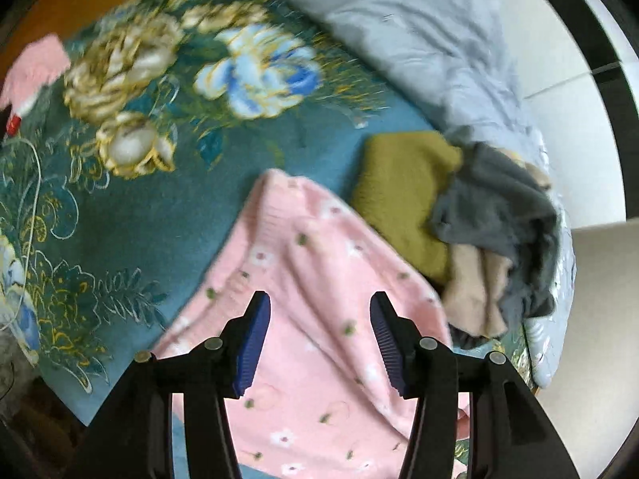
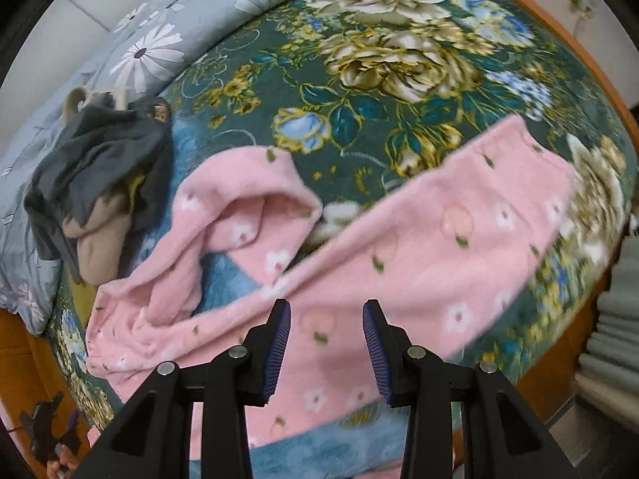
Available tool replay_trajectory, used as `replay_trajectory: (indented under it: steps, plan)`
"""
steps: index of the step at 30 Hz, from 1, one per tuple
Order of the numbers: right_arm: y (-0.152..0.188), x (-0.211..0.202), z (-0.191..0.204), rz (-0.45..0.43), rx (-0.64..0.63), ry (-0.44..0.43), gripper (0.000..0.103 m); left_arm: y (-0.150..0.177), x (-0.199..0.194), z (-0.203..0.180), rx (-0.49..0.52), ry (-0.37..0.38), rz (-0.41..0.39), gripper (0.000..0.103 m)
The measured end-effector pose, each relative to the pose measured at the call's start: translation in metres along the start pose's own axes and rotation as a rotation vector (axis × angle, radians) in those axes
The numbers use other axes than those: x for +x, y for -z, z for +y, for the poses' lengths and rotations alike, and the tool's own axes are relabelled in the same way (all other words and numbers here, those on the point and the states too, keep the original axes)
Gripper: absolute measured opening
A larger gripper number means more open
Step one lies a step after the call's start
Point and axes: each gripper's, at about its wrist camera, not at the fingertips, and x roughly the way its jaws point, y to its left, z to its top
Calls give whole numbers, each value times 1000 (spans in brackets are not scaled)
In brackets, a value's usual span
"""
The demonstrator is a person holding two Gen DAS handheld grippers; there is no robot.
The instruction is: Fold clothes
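- Left gripper (image 1: 319, 343): jaws spread, nothing pinched. It hangs above the pink floral garment (image 1: 319, 319), which fills the lower centre of the left wrist view. No pad contact that I can see.
- Right gripper (image 2: 325, 349): jaws part-spread, pads clear of the cloth, nothing held. Same pink floral garment (image 2: 359, 263) sits under it, running from lower left to right of centre in the right wrist view.
- Garment state: not flat. 1 part is doubled over into a loop at left centre of the right wrist view, with the teal floral blanket (image 2: 399, 80) showing through the gap. Far end reaches toward the right edge of the frame.
- Risk 1: pinching the bunched section likely grabs 2 layers, so the crease gets locked into the fold.
- Risk 2: the blanket pile is plush; a deep pinch could catch it along with the garment and drag it.
- Risk 3: the clothes pile (image 1: 479, 219) (olive, grey, beige) lies just beside the garment at right centre of the left wrist view. A wide sweep could knock it or tangle with it.
- Risk 4: both views are motion-blurred, so aiming at a hem now is probably unreliable.
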Motion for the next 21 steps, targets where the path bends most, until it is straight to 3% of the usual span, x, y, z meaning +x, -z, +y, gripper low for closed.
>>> replay_trajectory:
  steps: [6, 14, 17, 21]
  plan:
    - [-63, 57, -1, 98, -156, -73, 41, 70, -38, -54, 15, -11, -56, 54]
    - [-92, 135, 19, 235, -331, -83, 38, 148, -50, -85, -34, -76, -17, 54]
    - [-98, 141, 25, 248, -357, -130, 9, 161, -56, -88, -25, -119, -22, 54]
    - [-111, 128, 23, 252, -352, -246, 4, 167, -59, -87, -58, -134, -33, 54]
